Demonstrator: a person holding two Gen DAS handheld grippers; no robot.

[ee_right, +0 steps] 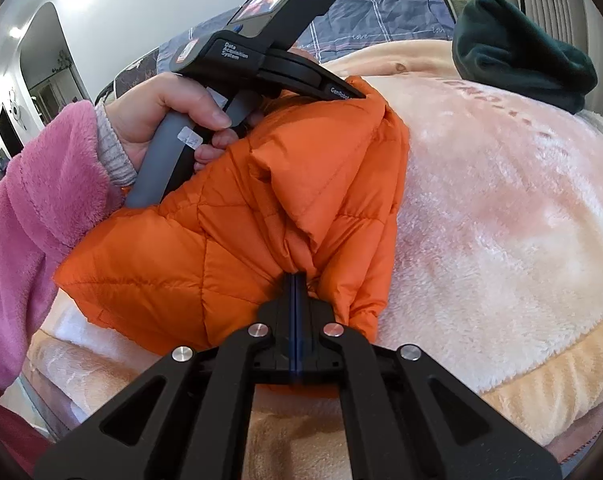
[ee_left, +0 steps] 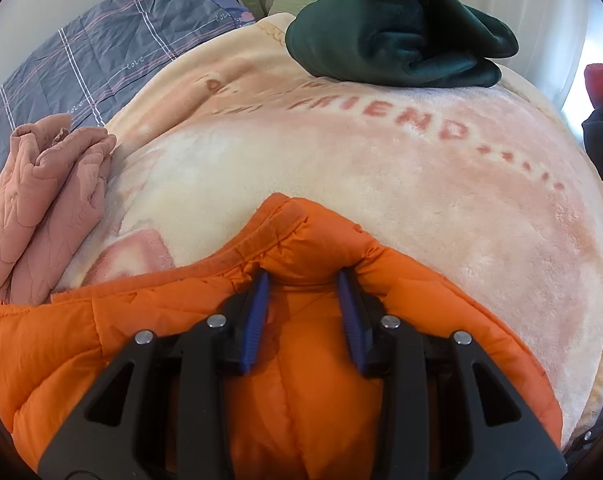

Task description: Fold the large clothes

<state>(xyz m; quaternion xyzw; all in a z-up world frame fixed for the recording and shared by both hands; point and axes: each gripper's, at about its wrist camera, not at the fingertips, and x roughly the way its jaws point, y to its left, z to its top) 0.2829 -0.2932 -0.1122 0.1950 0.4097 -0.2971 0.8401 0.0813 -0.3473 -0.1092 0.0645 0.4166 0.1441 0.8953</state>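
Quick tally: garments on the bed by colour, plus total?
Orange: 1, the jacket
Dark green: 1, the folded top
Pink: 1, the quilted piece
Total: 3
Not counted: the dark and red cloth at the left wrist view's right edge, too little showing.

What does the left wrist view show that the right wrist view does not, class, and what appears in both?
Only the left wrist view shows the folded pink quilted garment at the blanket's left edge and the left gripper with its jaws part open, bunched orange fabric between them.

Only the right wrist view shows the person's hand and pink fleece sleeve holding that gripper's handle, plus the right gripper, jaws shut on the jacket.

Both show the orange puffer jacket, the dark green garment, the cream and pink plush blanket and the blue plaid bedding.
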